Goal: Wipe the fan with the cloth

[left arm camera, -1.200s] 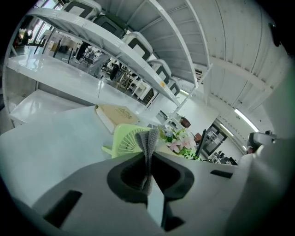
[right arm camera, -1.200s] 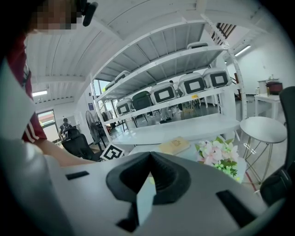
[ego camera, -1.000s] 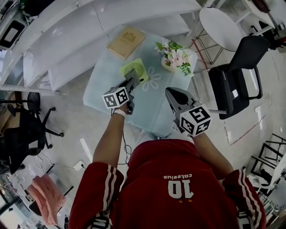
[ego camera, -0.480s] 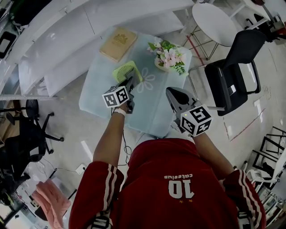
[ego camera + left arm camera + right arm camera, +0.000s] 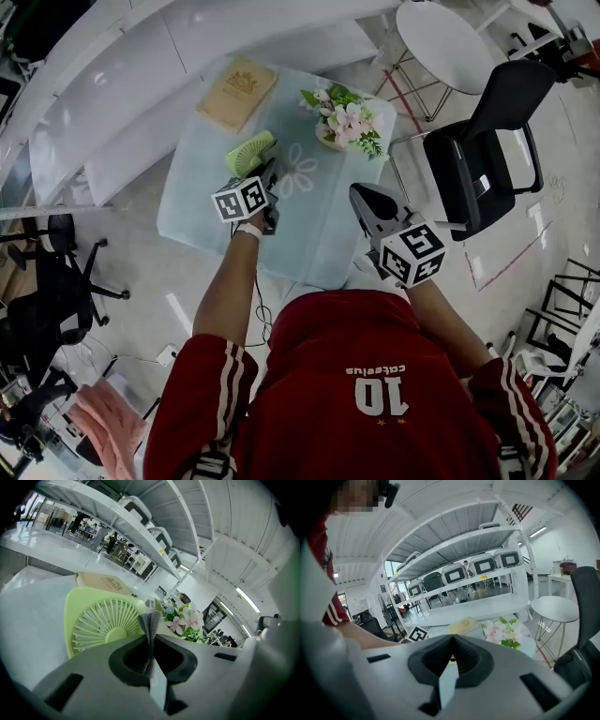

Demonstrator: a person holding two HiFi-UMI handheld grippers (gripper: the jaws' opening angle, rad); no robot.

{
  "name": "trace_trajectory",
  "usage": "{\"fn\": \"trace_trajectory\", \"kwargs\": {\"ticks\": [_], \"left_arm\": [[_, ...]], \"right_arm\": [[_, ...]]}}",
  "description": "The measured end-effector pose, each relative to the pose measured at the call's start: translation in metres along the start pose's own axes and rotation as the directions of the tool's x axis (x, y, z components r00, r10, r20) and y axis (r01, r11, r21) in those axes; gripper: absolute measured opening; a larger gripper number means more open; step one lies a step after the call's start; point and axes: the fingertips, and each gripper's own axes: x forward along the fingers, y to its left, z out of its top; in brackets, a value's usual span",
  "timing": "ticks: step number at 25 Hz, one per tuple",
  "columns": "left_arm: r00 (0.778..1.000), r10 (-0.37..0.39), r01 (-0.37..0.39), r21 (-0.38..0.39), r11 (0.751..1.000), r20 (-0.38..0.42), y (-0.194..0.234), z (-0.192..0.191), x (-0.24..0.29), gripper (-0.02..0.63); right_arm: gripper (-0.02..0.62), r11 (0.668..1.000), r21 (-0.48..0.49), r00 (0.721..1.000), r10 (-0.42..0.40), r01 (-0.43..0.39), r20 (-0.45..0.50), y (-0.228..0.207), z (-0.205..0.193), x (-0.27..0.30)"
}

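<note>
A light green fan (image 5: 246, 153) stands on the glass table (image 5: 197, 206), left of the middle. In the left gripper view the fan (image 5: 104, 623) fills the space just ahead, its round grille facing me. My left gripper (image 5: 270, 176) is at the fan's right edge, shut on a folded grey cloth (image 5: 151, 624). The cloth sticks out of the left gripper (image 5: 151, 641) over the fan's right rim; whether they touch I cannot tell. My right gripper (image 5: 362, 194) hovers over the table's right side, away from the fan. In its own view the right gripper (image 5: 452, 639) is shut and holds nothing.
A tan book (image 5: 236, 94) lies at the table's far left corner. A pot of pink flowers (image 5: 342, 120) stands at the far right. White shelving (image 5: 141, 75) runs behind the table. A black office chair (image 5: 487, 159) and a round white table (image 5: 450, 42) stand to the right.
The head view has swung, so the table sits further left in the picture. The left gripper with the cloth now lies nearer the fan's right edge and covers more of it. The right gripper keeps its pose.
</note>
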Motion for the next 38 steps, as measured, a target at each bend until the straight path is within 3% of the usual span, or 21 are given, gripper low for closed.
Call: {"fn": "trace_trajectory", "kwargs": {"ticks": [38], "left_arm": [[0.997,0.075,-0.074,-0.057,0.996,0.019,0.030,-0.002,-0.004,0.026]], "right_arm": [[0.003,1.000,-0.009,1.000,0.006,-0.006,-0.015,-0.004,0.001,-0.002]]}}
